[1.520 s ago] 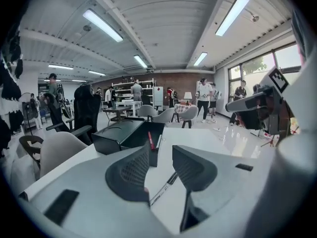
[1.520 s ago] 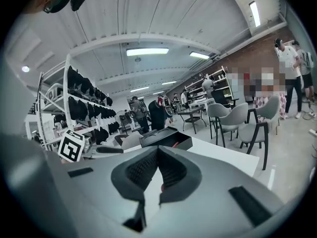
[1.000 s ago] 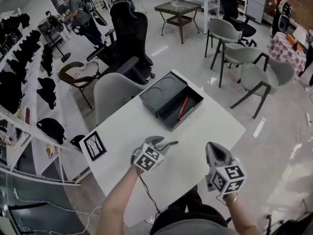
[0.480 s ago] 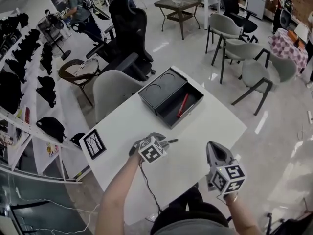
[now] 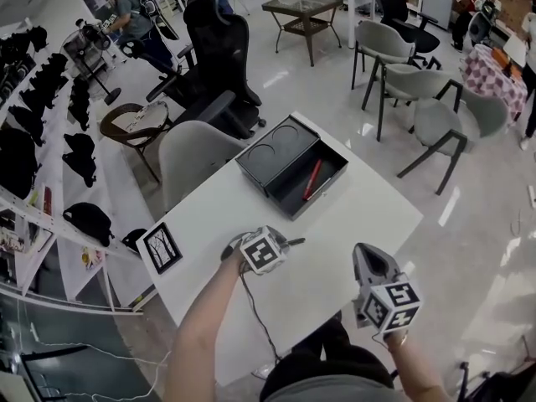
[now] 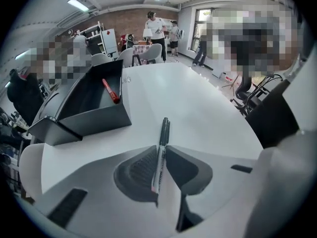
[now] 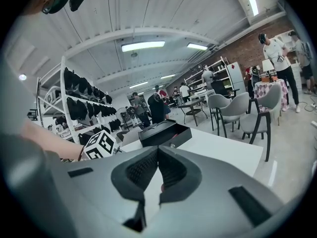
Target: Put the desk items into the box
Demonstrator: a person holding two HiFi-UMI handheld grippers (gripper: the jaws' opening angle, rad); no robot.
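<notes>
Head view: left tool low at mid-counter; box by far edge, red pen inside; right tool off near edge.
Left gripper view: jaws closing, touching black marker on counter.
Right gripper view: jaws together, empty.

Bright, even light; fisheye-warped edges

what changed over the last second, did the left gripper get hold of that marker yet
The left gripper edged forward over the black marker lying on the table. Its fingers, wide apart a second ago, are closing, and their tips now touch the marker on both sides. It has not been lifted. Unchanged: the right gripper, shut and empty, the open box, and the red pen inside it.
</notes>
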